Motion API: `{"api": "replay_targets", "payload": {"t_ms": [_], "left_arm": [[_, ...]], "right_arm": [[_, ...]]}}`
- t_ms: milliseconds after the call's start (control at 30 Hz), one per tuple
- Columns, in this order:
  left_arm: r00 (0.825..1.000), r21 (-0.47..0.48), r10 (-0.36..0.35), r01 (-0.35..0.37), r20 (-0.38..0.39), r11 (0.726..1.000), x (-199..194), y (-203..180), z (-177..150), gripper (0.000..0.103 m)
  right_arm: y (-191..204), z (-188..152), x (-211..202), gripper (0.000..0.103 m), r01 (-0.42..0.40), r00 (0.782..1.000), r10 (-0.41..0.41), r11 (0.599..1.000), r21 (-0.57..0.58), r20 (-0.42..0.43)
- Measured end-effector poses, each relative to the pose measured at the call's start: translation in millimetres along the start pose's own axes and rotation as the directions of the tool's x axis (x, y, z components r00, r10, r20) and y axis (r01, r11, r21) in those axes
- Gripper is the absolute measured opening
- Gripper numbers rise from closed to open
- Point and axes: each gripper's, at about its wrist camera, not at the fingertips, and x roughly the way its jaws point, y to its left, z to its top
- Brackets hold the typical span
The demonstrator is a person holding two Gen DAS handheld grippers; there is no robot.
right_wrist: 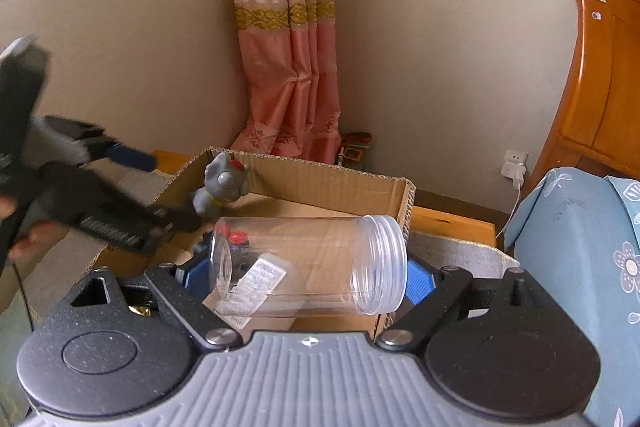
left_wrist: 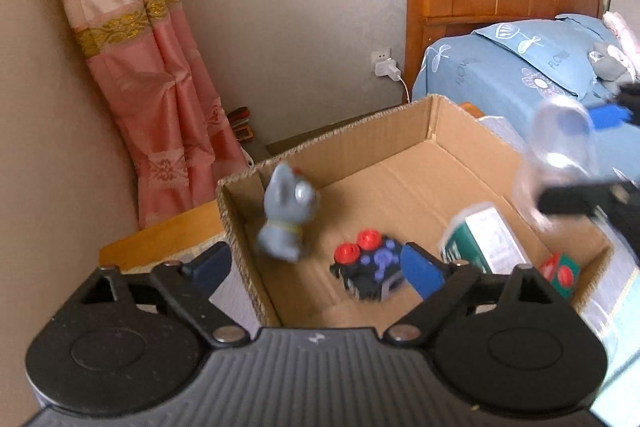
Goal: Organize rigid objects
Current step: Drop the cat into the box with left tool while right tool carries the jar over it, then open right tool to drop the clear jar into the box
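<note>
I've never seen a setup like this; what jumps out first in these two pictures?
A clear plastic jar lies sideways, clamped between the right gripper pads above an open cardboard box. A grey cat figurine is in mid-air at the box's left wall, free of the open left gripper.
</note>
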Motion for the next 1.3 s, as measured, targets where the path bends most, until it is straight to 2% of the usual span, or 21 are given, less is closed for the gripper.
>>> {"api": "replay_targets", "payload": {"t_ms": [367,400,433,567,1000,1300], "left_arm": [[1.000,-0.003,0.024,-0.024,0.004,1.000,-38.7,-0.4,-23.3,0.094],[1.000,-0.004,0.025,-0.025,0.005,1.000,-40.7,-0.1,-24.6,0.094],[1.000,-0.006,0.027,-0.027,0.008,1.000,-42.9,-0.1,-26.3,0.094],[1.000,-0.005,0.019,-0.019,0.011,1.000,-49.7,-2.3,-31.6,0.094],[0.999,-0.006,0.017,-0.017,0.047,1.000,-88.2,-23.4,-51.1,0.097],[0.997,-0.051,0.032,-0.028,0.077,0.998,-115.6,-38.3,-79.4,0.099]], "right_arm": [[6.2,34.8,28.7,0.093,0.022,1.000,-0.023,1.000,-0.019,-0.006],[6.8,36.8,31.1,0.095,0.021,1.000,-0.021,1.000,-0.019,-0.010],[7.7,38.4,33.4,0.102,0.022,1.000,-0.022,0.999,-0.023,-0.011],[9.5,38.7,34.2,0.103,0.041,0.999,-0.041,0.999,-0.027,-0.014],[28.4,15.8,-20.6,0.103,0.014,1.000,-0.013,1.000,-0.020,0.009],[47.7,-21.2,-63.9,0.103,0.008,0.999,-0.007,1.000,-0.015,0.048]]}}
